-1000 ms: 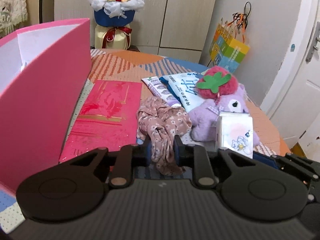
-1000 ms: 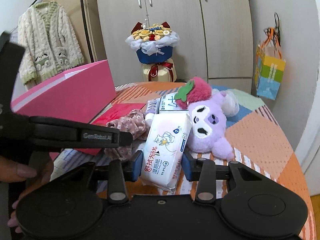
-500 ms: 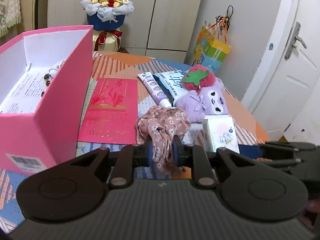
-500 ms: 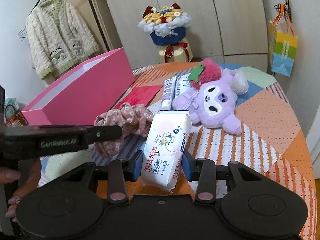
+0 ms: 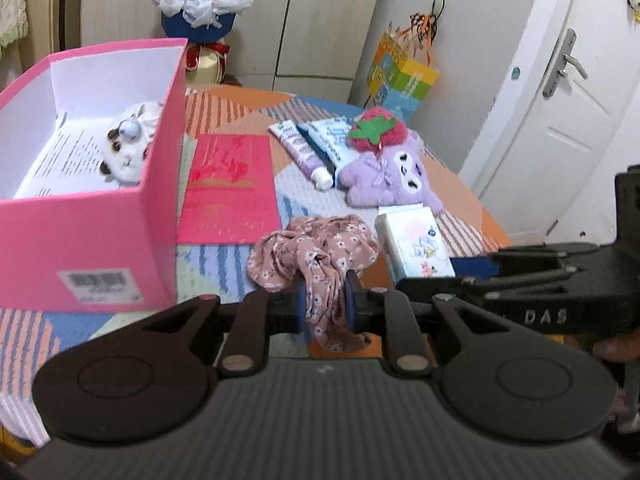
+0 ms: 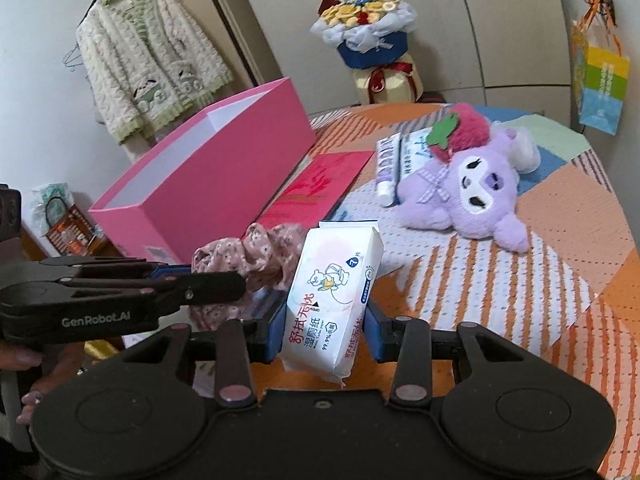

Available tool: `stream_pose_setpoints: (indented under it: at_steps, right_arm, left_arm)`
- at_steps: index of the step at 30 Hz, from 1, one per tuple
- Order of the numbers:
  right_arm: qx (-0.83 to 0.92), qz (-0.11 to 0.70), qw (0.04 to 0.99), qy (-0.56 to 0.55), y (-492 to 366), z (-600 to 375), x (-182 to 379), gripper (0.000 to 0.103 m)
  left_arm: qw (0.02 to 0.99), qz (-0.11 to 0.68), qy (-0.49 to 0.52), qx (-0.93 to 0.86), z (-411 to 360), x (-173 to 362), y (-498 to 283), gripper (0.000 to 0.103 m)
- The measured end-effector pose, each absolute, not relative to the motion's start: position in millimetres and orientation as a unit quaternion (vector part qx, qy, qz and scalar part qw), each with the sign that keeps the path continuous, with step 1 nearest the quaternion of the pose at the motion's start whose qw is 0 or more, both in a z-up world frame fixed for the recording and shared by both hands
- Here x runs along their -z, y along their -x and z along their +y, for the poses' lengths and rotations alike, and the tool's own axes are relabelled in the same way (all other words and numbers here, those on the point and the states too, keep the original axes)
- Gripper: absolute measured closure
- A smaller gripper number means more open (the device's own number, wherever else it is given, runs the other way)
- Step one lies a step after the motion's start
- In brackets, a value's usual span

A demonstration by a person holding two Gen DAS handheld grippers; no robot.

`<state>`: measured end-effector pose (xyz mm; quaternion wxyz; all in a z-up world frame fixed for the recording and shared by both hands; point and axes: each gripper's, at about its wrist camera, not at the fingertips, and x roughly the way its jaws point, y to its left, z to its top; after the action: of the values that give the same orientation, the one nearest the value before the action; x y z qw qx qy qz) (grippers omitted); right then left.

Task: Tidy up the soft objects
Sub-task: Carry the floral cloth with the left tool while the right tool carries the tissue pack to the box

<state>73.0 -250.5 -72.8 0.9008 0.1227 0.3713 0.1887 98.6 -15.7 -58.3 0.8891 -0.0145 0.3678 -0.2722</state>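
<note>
My left gripper (image 5: 323, 300) is shut on a pink floral scrunchie (image 5: 316, 252), lifted off the patchwork tablecloth (image 5: 236, 116). In the right wrist view the scrunchie (image 6: 256, 252) hangs from the left gripper (image 6: 216, 288) beside the pack. My right gripper (image 6: 326, 328) is shut on a white wet-wipe pack (image 6: 334, 292), also seen in the left view as the pack (image 5: 416, 240). An open pink box (image 5: 92, 216) at the left holds a white plush (image 5: 128, 144). A purple plush (image 6: 476, 192) with a red strawberry hat lies farther back on the table.
A red envelope (image 5: 232, 184) lies beside the box. A toothpaste tube (image 5: 300, 152) and a blue-white packet (image 5: 324, 136) lie by the purple plush. A flower bouquet (image 6: 366, 40), a hanging cardigan (image 6: 152, 56) and a colourful bag (image 6: 600, 80) stand behind the table. A hand (image 6: 28, 360) holds the left gripper.
The left gripper has lifted and pulled back with the scrunchie, so the pink box's inside now shows. The right gripper has risen slightly and tilted with the wipe pack.
</note>
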Motion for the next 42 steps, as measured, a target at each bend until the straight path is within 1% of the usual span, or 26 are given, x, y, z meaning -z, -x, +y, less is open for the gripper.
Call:
stream_pose_setpoints:
  at_steps: [7,13,18,24,29,35,39,42]
  right_arm:
    - [-0.235,0.397,0.878,-0.128,-62.8,-239.8,58.8,0.057]
    - [-0.294,0.41,0.853,-0.132,-54.3,-216.5,33.9,0.057]
    - [-0.343,0.414,0.835,-0.121,-53.9,-187.9,6.4,0.057]
    - [-0.368,0.379,0.845,-0.084,-60.7,-149.3,-29.7,0.057]
    - [-0.366,0.342,0.863,-0.072,-79.1,-129.3,-50.5,0.057]
    - [-0.367,0.307,0.875,-0.071,-121.1,-123.6,-64.8,0.057]
    - [-0.362,0.316,0.873,-0.078,-159.3,-109.7,-60.7,0.057]
    - [-0.36,0.34,0.865,-0.075,-191.4,-95.8,-47.6,0.057]
  left_arm:
    - [0.875,0.396,0.016,0.277,20.6,45.7,-78.7,0.086]
    - [0.87,0.411,0.018,0.271,54.3,26.3,-62.2,0.086]
    - [0.882,0.392,0.019,0.259,78.3,-2.7,-49.1,0.086]
    - [0.91,0.338,-0.007,0.241,98.5,-42.4,-40.8,0.086]
    - [0.927,0.302,-0.009,0.222,110.5,-62.9,-57.0,0.086]
    - [0.944,0.256,0.018,0.21,122.5,-83.7,-101.9,0.086]
    - [0.949,0.244,0.022,0.197,126.8,-85.8,-141.3,0.086]
    - [0.948,0.262,0.019,0.18,127.0,-71.6,-177.3,0.086]
